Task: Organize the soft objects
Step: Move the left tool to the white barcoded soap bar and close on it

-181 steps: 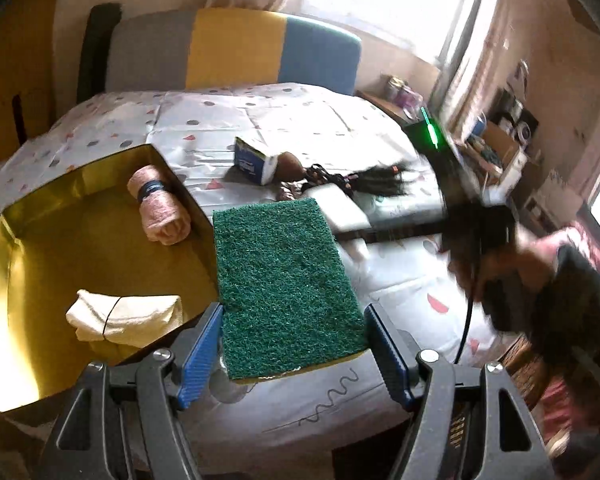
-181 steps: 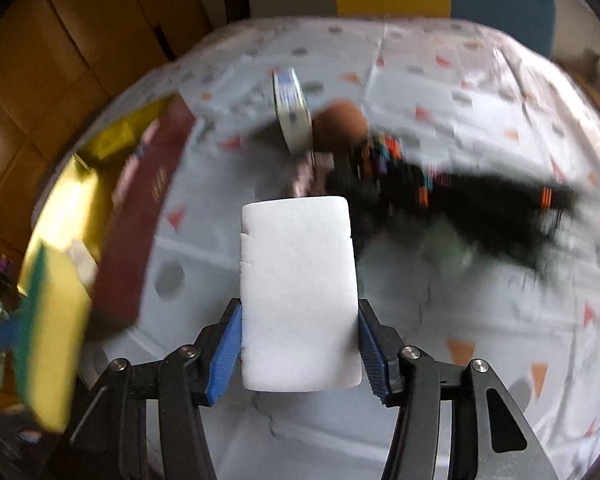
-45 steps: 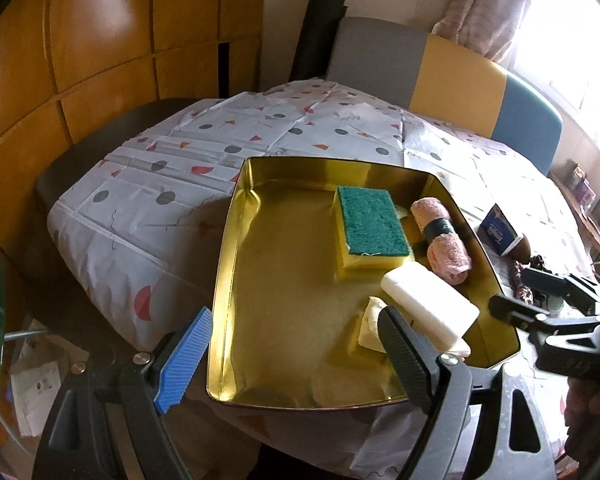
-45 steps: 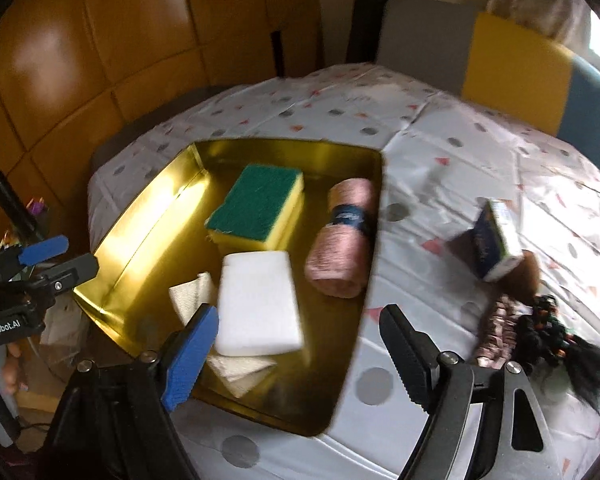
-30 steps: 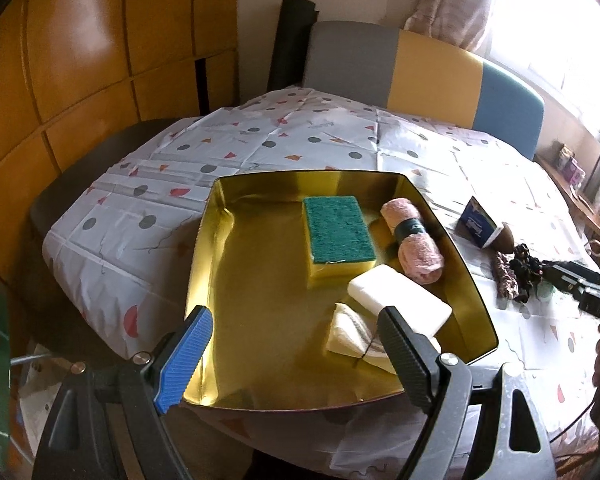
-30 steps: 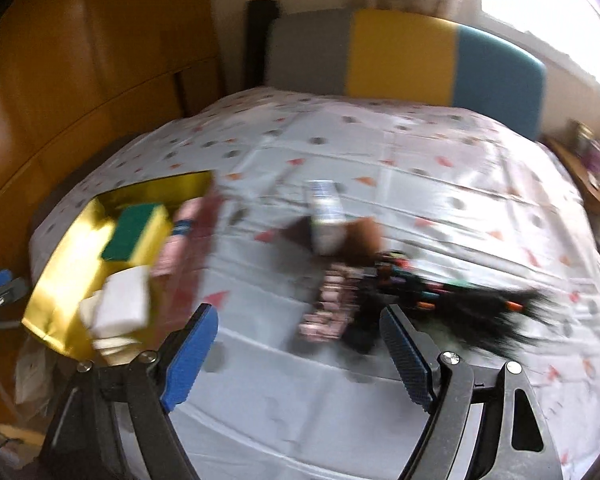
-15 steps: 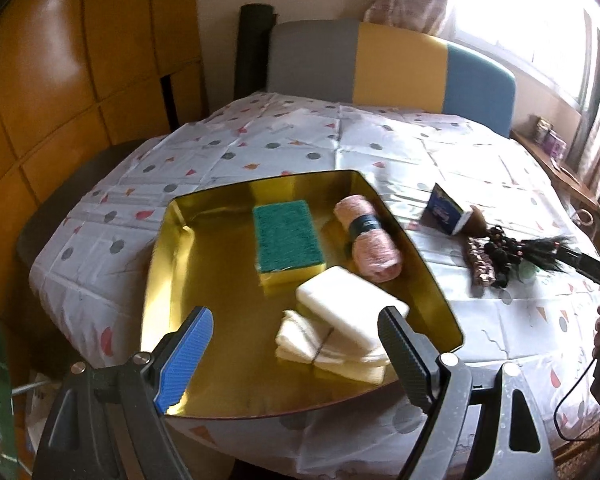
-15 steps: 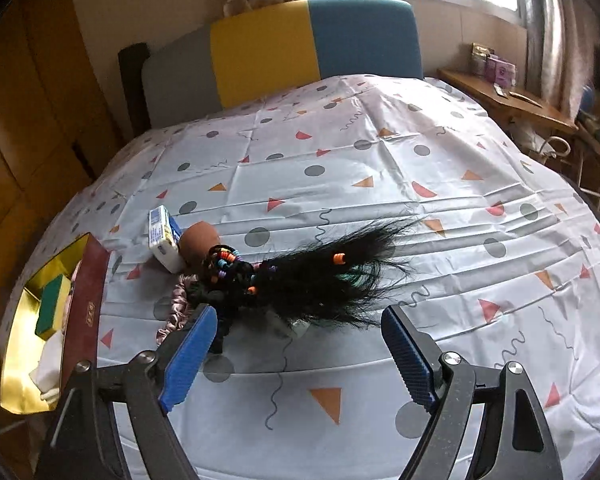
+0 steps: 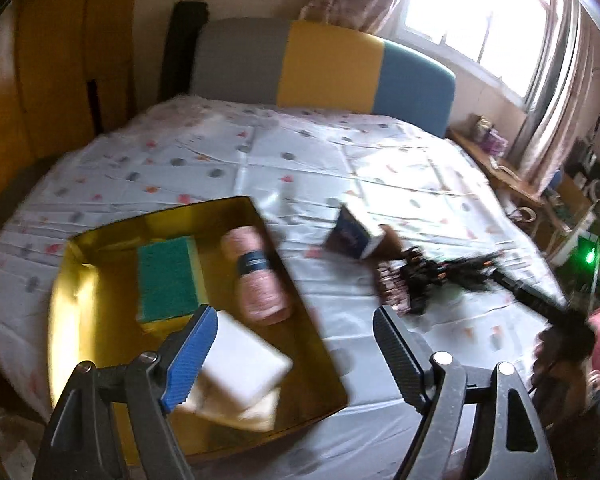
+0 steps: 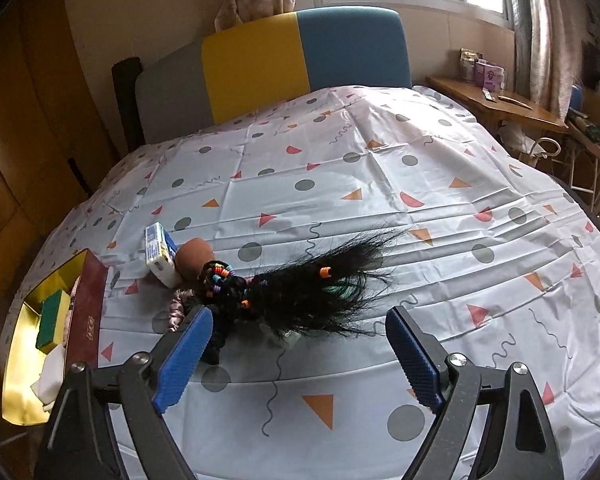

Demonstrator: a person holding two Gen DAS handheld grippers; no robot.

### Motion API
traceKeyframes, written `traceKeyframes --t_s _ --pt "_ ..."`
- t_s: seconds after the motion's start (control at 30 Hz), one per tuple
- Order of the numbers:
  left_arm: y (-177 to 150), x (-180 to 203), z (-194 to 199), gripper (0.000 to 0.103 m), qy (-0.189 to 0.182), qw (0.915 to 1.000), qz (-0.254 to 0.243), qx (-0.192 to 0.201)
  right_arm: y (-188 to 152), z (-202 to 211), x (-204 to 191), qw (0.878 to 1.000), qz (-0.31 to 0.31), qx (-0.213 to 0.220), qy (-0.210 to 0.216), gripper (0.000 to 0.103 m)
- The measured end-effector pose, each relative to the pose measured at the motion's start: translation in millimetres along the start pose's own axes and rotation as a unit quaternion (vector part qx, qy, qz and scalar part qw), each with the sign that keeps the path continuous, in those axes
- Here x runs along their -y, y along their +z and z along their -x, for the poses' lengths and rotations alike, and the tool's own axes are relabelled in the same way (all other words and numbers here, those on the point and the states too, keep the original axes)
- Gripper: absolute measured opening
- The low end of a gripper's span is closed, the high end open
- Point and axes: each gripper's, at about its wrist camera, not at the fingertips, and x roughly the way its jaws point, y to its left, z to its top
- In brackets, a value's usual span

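Observation:
A gold tray on the table holds a green and yellow sponge, a pink rolled towel, a white foam block and a cream cloth under it. My left gripper is open and empty above the tray's near right corner. My right gripper is open and empty just in front of a black wig with coloured hair ties. The tray shows at the far left of the right wrist view.
A blue and white box and a brown round object lie by the wig, with a pinkish hair piece beside them. A grey, yellow and blue chair back stands behind the table. A wooden side table stands at the right.
My left gripper has swung right and come closer over the tray's right side. My right gripper has moved a little closer to the wig. Both stay open and empty.

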Motion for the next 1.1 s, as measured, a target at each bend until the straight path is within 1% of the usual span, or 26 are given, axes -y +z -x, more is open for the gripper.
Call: traceKeyframes --t_s 0.07,0.1,0.13,0.17,0.23,0.33,0.4,0.5,0.63,0.73,0.87,0.93,1.0,1.03,1.07,1.1 --pt "11.0 8.6 -11.7 0.081 -0.017 0.9998 0.007 -0.010 0.1 0.3 0.1 1.000 0.000 0.001 0.000 0.090" --pt "16.0 13.2 -17.5 0.079 -0.026 0.9995 0.008 -0.016 0.2 0.5 0.0 1.000 0.001 0.001 0.000 0.090" --pt "23.3 19.1 -27.5 0.079 -0.041 0.9987 0.010 -0.028 0.2 1.2 0.0 1.000 0.001 0.003 0.001 0.090" --pt "28.1 22.4 -36.6 0.079 -0.045 0.9982 0.014 -0.039 0.4 1.6 0.1 1.000 0.002 0.004 0.001 0.090" --pt "39.7 29.4 -58.8 0.072 -0.045 0.9970 0.022 -0.059 1.0 2.6 0.1 1.000 0.003 0.007 0.003 0.090" --pt "51.0 34.8 -87.3 0.068 -0.044 0.9953 0.036 -0.078 1.6 4.3 0.2 1.000 0.000 0.010 0.006 0.090" --pt "60.0 38.8 -109.2 0.068 -0.054 0.9933 0.050 -0.089 2.1 5.1 1.3 1.000 -0.004 0.011 0.008 0.090" --pt "71.5 44.4 -135.9 0.063 -0.048 0.9921 0.058 -0.101 3.8 6.1 4.8 1.000 -0.014 0.013 0.008 0.090" --pt "84.6 47.9 -170.9 0.063 -0.052 0.9871 0.087 -0.124 6.1 7.4 14.0 0.999 -0.036 0.016 0.011 0.091" --pt "90.9 49.2 -197.1 0.063 -0.043 0.9838 0.105 -0.139 7.0 5.1 21.5 0.998 -0.056 0.010 0.016 0.091" --pt "95.7 49.5 -221.6 0.063 -0.043 0.9795 0.128 -0.149 7.2 1.7 28.2 0.997 -0.075 0.001 0.024 0.091" --pt "94.8 48.2 -234.9 0.063 -0.052 0.9755 0.141 -0.160 6.8 0.8 29.6 0.996 -0.080 -0.001 0.027 0.091" --pt "90.9 44.9 -246.2 0.062 -0.051 0.9708 0.159 -0.173 6.7 -0.5 30.0 0.996 -0.081 -0.004 0.026 0.091" --pt "87.4 44.1 -251.2 0.054 -0.047 0.9692 0.157 -0.184 6.5 -1.1 30.0 0.996 -0.082 -0.005 0.026 0.091" --pt "84.4 43.5 -252.0 0.048 -0.041 0.9690 0.154 -0.189 6.6 -1.1 29.9 0.996 -0.081 -0.005 0.026 0.091" --pt "81.4 41.6 -251.8 0.036 -0.044 0.9685 0.154 -0.190 6.5 -1.3 29.6 0.996 -0.081 -0.005 0.025 0.091"
